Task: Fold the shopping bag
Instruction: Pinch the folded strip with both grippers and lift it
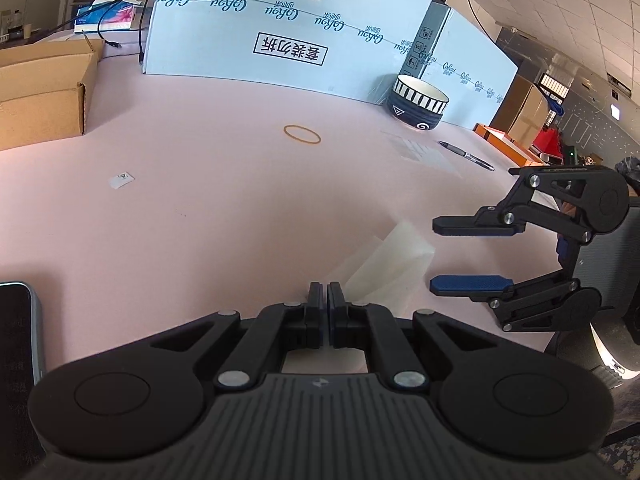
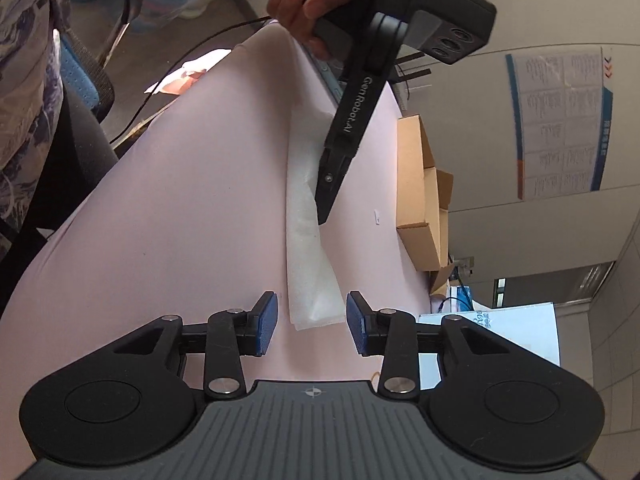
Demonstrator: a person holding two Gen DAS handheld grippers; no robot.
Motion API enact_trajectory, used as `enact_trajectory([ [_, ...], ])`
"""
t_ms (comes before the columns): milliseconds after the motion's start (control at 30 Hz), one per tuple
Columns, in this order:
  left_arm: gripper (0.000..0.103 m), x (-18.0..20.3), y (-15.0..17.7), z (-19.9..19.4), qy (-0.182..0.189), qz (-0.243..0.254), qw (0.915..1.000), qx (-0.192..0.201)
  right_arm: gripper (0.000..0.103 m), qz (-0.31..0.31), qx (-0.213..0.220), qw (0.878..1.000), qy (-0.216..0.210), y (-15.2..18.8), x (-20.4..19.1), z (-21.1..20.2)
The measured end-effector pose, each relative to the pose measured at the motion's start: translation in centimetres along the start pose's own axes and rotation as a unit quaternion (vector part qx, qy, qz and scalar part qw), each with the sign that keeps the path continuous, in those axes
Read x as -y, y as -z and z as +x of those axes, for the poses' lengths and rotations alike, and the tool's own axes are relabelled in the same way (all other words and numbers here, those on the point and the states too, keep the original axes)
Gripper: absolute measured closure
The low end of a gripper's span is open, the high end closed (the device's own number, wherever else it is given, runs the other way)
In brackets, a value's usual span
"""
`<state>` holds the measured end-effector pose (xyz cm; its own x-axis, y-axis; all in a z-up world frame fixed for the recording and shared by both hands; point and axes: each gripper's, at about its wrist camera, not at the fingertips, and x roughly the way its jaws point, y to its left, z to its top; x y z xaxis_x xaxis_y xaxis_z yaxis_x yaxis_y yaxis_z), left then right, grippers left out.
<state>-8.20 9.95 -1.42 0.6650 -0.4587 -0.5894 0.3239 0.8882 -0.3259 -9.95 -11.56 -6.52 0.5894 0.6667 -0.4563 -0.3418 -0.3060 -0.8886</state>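
The shopping bag point(image 2: 306, 240) is thin white translucent plastic, folded into a long narrow strip on the pink table. In the left wrist view its end point(image 1: 390, 266) lies just right of my left gripper point(image 1: 324, 292), whose jaws are shut with nothing seen between them. In the right wrist view the left gripper point(image 2: 325, 216) points down with its tip touching the strip's right edge near the middle. My right gripper point(image 2: 310, 326) is open, its blue pads either side of the strip's near end; it also shows in the left wrist view point(image 1: 452, 256).
A cardboard box point(image 1: 44, 88) stands at the left, a large pale blue carton point(image 1: 280, 28) at the back, with a striped bowl point(image 1: 418, 102), a rubber band point(image 1: 302, 135) and a pen point(image 1: 466, 155) before it. A phone point(image 1: 16, 360) lies near left.
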Motion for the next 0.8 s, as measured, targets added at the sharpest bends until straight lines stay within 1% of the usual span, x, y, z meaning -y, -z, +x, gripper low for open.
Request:
enact_trajectory([
  [67,0.1,-0.2,-0.1,0.0,0.007,0.003,1.0,-0.003,0.073,-0.018,0.001,1.0,-0.006,-0.1,0.0,0.2],
  [100,0.1,-0.2,-0.1,0.1,0.009,0.005,0.9999,-0.004,0.076,-0.025,-0.001,1.0,-0.011,-0.1,0.1,0.4],
  [133,0.1,-0.3,-0.1,0.1,0.012,0.006,0.9999,-0.004,0.086,-0.031,-0.002,0.999,-0.016,-0.2,0.1,0.6],
  [200,0.1,-0.2,-0.1,0.1,0.012,0.007,0.9999,-0.003,0.095,-0.047,-0.005,0.998,-0.032,-0.3,-0.4,1.0],
  [267,0.101,0.3,-0.1,0.0,0.004,0.018,0.9998,0.001,0.095,-0.046,-0.008,0.998,-0.032,-0.5,-0.4,1.1],
  [333,0.1,1.5,-0.1,-0.2,-0.021,0.039,0.999,0.005,0.095,-0.031,-0.012,0.999,-0.041,-0.6,0.2,1.1],
  [367,0.098,2.2,-0.2,-0.5,-0.029,0.047,0.9985,0.009,0.095,-0.026,-0.013,0.999,-0.046,-0.7,0.4,1.0],
  [400,0.096,3.1,-0.3,-1.2,-0.029,0.062,0.9974,0.021,0.095,-0.026,-0.013,0.998,-0.048,-0.7,0.5,1.0],
  [433,0.09,4.1,-0.4,-1.9,-0.028,0.079,0.996,0.034,0.095,-0.028,-0.015,0.998,-0.051,-0.7,0.6,0.9],
  [467,0.08,5.1,-0.5,-2.5,-0.022,0.1,0.9936,0.047,0.095,-0.024,-0.016,0.998,-0.053,-0.8,0.8,0.9],
  [500,0.074,6.2,-0.5,-2.9,-0.024,0.127,0.9901,0.054,0.095,-0.009,-0.018,0.998,-0.058,-0.9,1.2,0.9],
  [567,0.042,8.8,-0.1,-2.9,-0.047,0.199,0.9775,0.053,0.095,0.014,-0.019,0.998,-0.066,-0.9,1.7,0.7],
  [600,0.035,9.8,0.1,-2.4,-0.069,0.233,0.9691,0.043,0.095,0.015,-0.019,0.997,-0.067,-0.9,1.8,0.6],
  [633,0.032,10.8,0.4,-1.9,-0.087,0.267,0.9592,0.034,0.096,0.014,-0.02,0.997,-0.067,-0.9,1.8,0.5],
  [700,0.032,12.0,1.1,-0.9,-0.104,0.334,0.9367,0.019,0.096,0.014,-0.023,0.997,-0.066,-1.0,1.8,0.3],
  [733,0.032,12.2,1.3,-0.5,-0.105,0.356,0.9287,0.009,0.096,0.016,-0.024,0.997,-0.066,-1.0,1.8,0.2],
  [767,0.035,12.4,1.4,-0.1,-0.108,0.373,0.9214,-0.001,0.096,0.025,-0.025,0.997,-0.068,-1.0,1.9,0.0],
  [800,0.039,12.3,1.4,0.2,-0.111,0.382,0.9172,-0.014,0.096,0.034,-0.025,0.997,-0.07,-1.0,2.1,-0.2],
])
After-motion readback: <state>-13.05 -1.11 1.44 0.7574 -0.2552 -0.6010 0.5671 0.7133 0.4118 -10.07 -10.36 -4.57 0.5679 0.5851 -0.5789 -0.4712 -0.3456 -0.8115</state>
